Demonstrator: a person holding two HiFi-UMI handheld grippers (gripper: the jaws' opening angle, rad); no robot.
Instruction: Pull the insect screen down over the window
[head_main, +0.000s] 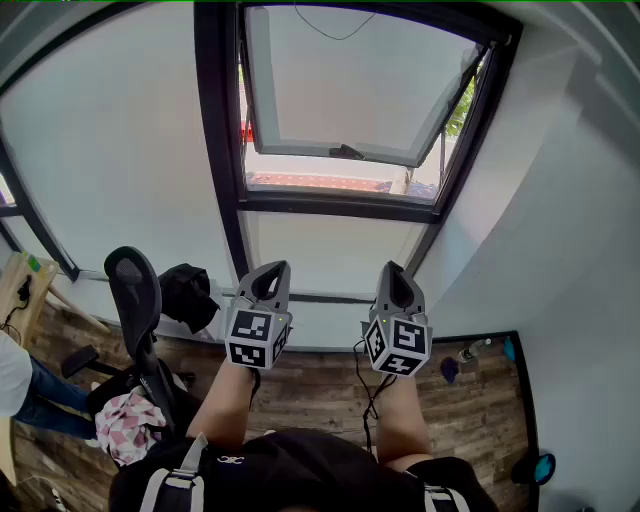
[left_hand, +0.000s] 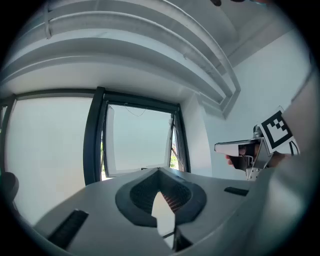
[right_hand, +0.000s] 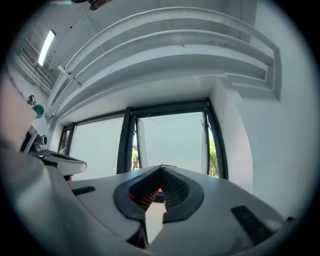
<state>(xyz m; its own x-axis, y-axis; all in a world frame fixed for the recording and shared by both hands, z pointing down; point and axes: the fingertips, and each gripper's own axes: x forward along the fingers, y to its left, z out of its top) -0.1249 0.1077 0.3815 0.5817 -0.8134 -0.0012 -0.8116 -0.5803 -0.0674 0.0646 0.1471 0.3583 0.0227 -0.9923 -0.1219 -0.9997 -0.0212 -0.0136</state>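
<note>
A black-framed window (head_main: 360, 105) stands ahead, its sash tilted open outward with a handle (head_main: 347, 152) on the lower rail. A thin cord (head_main: 330, 28) hangs at the top of the opening; I cannot make out the insect screen itself. My left gripper (head_main: 272, 272) and right gripper (head_main: 393, 274) are held side by side below the window, both shut and empty, pointing toward it. The window (left_hand: 140, 142) fills the left gripper view's middle, and the window (right_hand: 172, 142) sits centred in the right gripper view.
A black office chair (head_main: 135, 300) with a dark bag (head_main: 188, 293) stands at the left. A person's leg (head_main: 45, 400) shows at the far left. Small items (head_main: 465, 355) lie on the wooden floor by the right wall. A white wall (head_main: 560, 220) borders the window's right side.
</note>
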